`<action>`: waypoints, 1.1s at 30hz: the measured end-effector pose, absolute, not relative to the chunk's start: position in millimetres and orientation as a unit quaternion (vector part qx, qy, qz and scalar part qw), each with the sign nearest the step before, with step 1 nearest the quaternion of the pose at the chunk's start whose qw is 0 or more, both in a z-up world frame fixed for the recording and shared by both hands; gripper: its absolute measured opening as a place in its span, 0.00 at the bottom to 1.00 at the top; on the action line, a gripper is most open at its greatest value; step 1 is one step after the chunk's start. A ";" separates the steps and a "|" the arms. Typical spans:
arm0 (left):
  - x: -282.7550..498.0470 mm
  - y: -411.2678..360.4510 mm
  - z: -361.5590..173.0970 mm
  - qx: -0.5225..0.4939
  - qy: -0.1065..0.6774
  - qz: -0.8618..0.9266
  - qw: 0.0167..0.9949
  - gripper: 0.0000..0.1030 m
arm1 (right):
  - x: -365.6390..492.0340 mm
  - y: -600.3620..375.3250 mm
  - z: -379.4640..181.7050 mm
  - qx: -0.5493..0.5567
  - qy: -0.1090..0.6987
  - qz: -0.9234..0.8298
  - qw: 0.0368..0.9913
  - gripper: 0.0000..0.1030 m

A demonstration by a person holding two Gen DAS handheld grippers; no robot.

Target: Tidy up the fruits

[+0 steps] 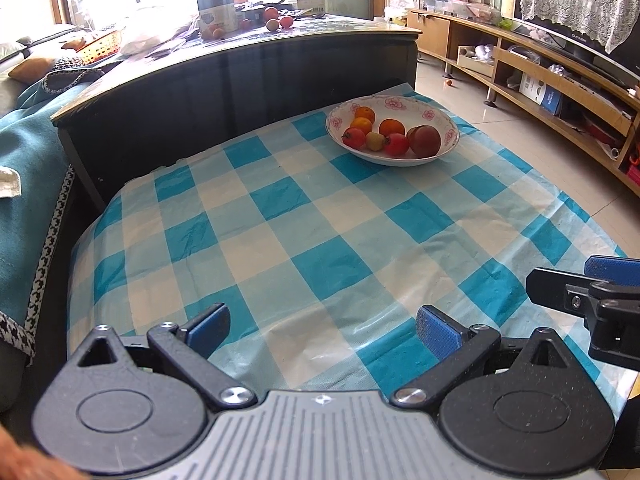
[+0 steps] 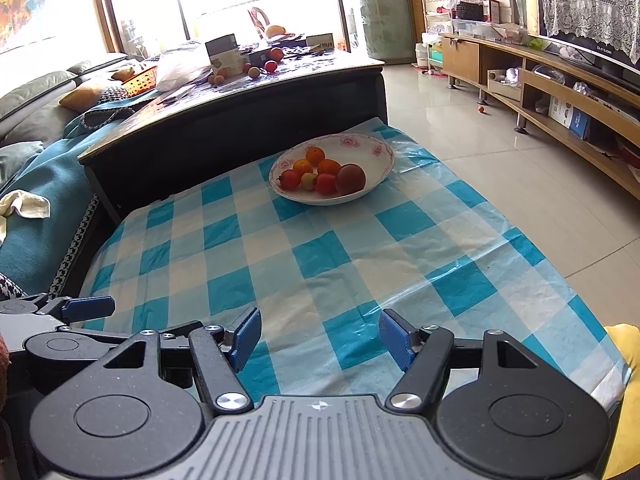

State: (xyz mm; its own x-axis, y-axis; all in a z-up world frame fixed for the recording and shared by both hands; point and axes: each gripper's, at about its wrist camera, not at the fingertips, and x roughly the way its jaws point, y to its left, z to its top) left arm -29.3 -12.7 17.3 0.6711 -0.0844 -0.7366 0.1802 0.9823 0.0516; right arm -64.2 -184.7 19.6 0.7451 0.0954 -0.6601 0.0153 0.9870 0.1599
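Bowl (image 2: 382, 160) w/ fruit (image 2: 322, 174) on checked cloth (image 2: 320, 256); right gripper (image 2: 318, 338) jaws apart.

Strong daylight pours through the window (image 2: 256, 8) at the back, which is blown out to white in both views. Glare streaks the glossy tablecloth (image 1: 320, 240) and the floor tiles (image 2: 460, 120). Fisheye curvature bends the straight edges, with dark vignetting in the corners; focus is sharp throughout.

No text, label, brand or number can be read with confidence in either view. A grey canister (image 1: 216, 11) on the far dark table carries a label, and a blue-and-white box (image 1: 541, 94) sits on the low wooden shelf, but the printing on both is too small and blurred.
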 end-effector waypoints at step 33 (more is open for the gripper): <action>-44.1 -11.1 19.2 0.058 0.390 -0.070 0.916 1.00 | -66.2 -179.8 7.5 0.057 0.383 0.012 0.922 0.60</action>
State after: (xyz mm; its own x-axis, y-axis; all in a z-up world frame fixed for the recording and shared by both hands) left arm -44.1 -11.1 19.2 0.6857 -0.0822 -0.7232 0.1735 0.9834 0.0527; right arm -66.2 -179.8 7.5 0.7067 0.0658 -0.7045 0.0220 0.9931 0.1149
